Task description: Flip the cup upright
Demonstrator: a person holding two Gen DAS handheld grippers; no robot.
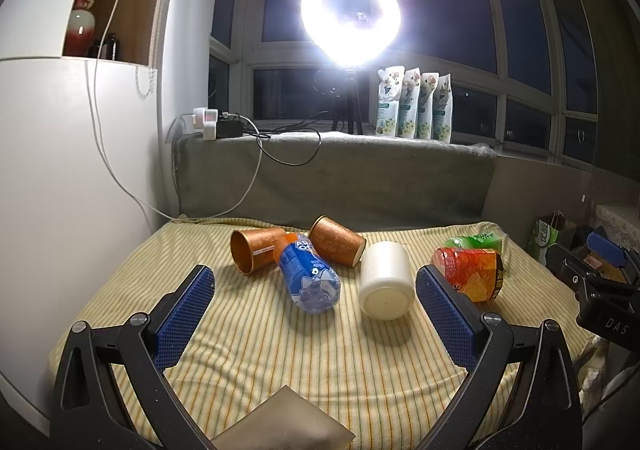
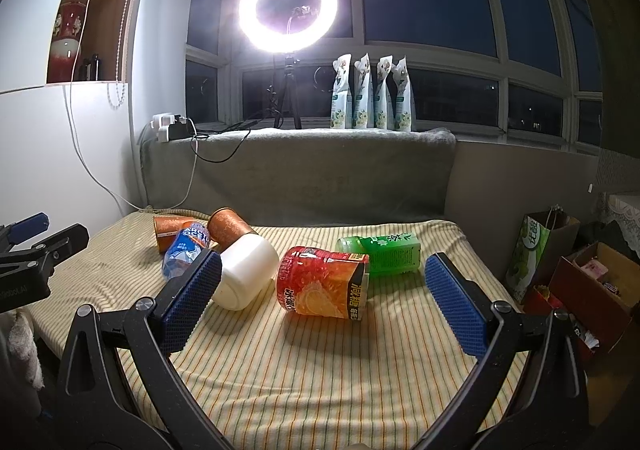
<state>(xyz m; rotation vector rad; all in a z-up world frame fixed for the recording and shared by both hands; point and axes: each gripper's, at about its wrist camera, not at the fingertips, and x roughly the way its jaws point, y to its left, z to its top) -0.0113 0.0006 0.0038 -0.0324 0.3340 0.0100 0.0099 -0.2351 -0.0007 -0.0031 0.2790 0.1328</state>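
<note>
Striped yellow cloth point(image 1: 328, 362) covers the surface beneath a glaring ring light point(image 1: 350, 14) at a dark window. On it every container lies on its side: two copper paper cups point(image 1: 256, 250) point(image 1: 338, 245) at the back, a blue bottle point(image 1: 310, 278) leaning against the left one, a white cup point(image 1: 386, 280) with its base toward the left wrist camera, then a red-orange bottle point(image 2: 322, 282) and a green bottle point(image 2: 384, 252). The left gripper point(image 1: 315, 324) hovers with its blue fingers point(image 1: 186, 314) spread wide, empty, short of the blue bottle and white cup. The right gripper point(image 2: 322, 304) is likewise wide apart, empty, bracketing the red-orange bottle.
</note>
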